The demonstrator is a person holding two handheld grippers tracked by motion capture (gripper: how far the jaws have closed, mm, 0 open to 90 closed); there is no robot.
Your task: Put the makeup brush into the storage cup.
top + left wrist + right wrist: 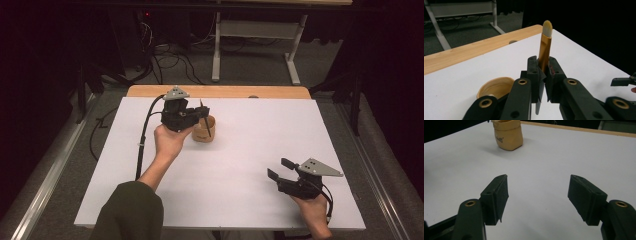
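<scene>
A makeup brush (544, 47) with a gold ferrule and a pale bristle tip stands upright between the jaws of my left gripper (544, 67), which is shut on it. From above, the left gripper (201, 111) holds the brush (205, 126) at the far middle of the table, with its dark handle pointing down at a small tan cup (204, 130). That cup (496, 87) sits just below and to the left of the jaws. My right gripper (277, 169) rests open near the front right, holding nothing. Its view faces the cup (508, 135) across bare white surface.
The white tabletop (235, 190) ends at a wooden strip (220, 91) along the far edge. Beyond it stand a white-legged desk frame (216, 55) and floor cables (167, 57). The left gripper's black cable (142, 140) trails over the table's left part.
</scene>
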